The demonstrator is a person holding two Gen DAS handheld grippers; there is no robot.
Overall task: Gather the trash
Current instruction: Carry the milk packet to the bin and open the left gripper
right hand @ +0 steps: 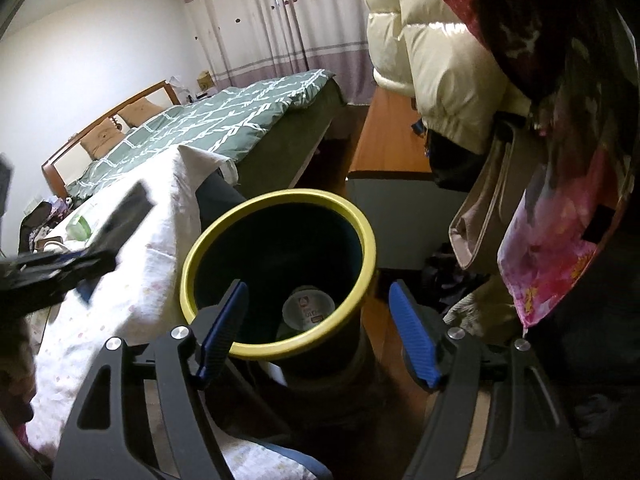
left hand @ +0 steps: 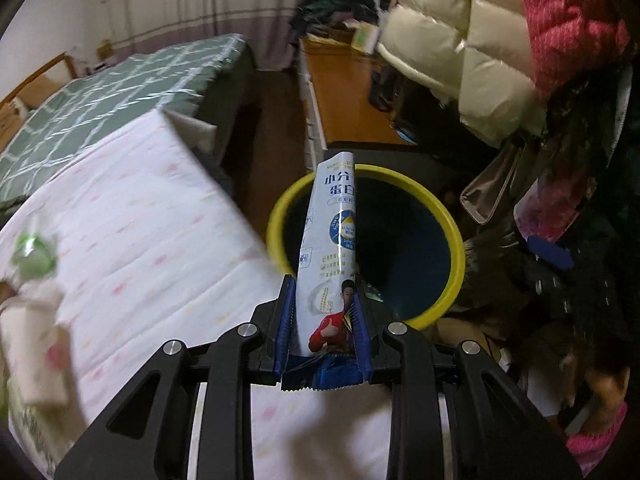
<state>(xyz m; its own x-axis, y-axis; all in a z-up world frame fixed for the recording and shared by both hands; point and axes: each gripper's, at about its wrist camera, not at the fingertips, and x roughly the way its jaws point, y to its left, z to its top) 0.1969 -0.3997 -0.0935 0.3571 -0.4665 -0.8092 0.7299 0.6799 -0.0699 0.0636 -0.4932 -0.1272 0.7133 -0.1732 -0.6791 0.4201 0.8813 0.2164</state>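
Observation:
My left gripper (left hand: pixel 323 284) is shut on a white and blue snack wrapper (left hand: pixel 332 240) with a man in red printed on it. The wrapper stands upright, its top over the near rim of the yellow-rimmed dark bin (left hand: pixel 452 240). In the right wrist view the bin (right hand: pixel 360 224) sits just ahead of my right gripper (right hand: pixel 318 290), which is open and empty, its blue fingers (right hand: pixel 224 328) on either side of the bin's near rim. A white cup with a printed lid (right hand: pixel 307 307) lies inside the bin. The left gripper (right hand: pixel 60 268) shows blurred at the left.
A table with a white patterned cloth (left hand: pixel 140 248) stands left of the bin, with green and white trash (left hand: pixel 34 252) on it. A green bed (right hand: pixel 224 120) lies behind. Hanging coats and bags (right hand: pixel 460 92) crowd the right side. A wooden desk (left hand: pixel 352 96) stands beyond the bin.

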